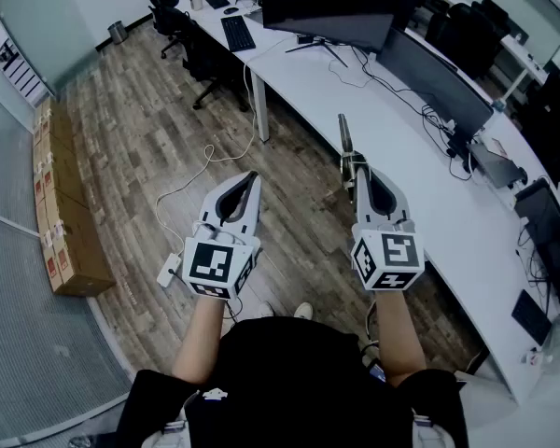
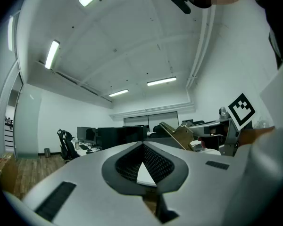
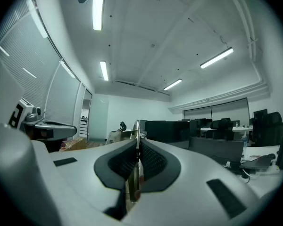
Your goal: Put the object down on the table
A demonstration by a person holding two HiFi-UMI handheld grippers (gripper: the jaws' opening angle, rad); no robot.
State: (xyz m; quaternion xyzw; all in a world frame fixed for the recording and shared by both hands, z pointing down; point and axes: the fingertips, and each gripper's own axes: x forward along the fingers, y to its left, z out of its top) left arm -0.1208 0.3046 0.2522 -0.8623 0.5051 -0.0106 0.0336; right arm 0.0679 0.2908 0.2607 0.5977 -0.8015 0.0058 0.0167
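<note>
Head view: a person stands beside a long white counter [image 1: 434, 189], holding a gripper in each hand
Right gripper [image 1: 357, 169]: clamped tight on a thin, flat, tan object [image 1: 344, 140] that sticks out past the jaws
Object's place: in the air by the counter's near edge, not resting on it
Left gripper [image 1: 251, 179]: jaws together, nothing between them
Risk, release: letting go this high could make the object bounce or tip off the near edge onto the wooden floor [image 1: 140, 147]
Risk, grip: the narrow edge-on hold may let it pivot while it is lowered
</note>
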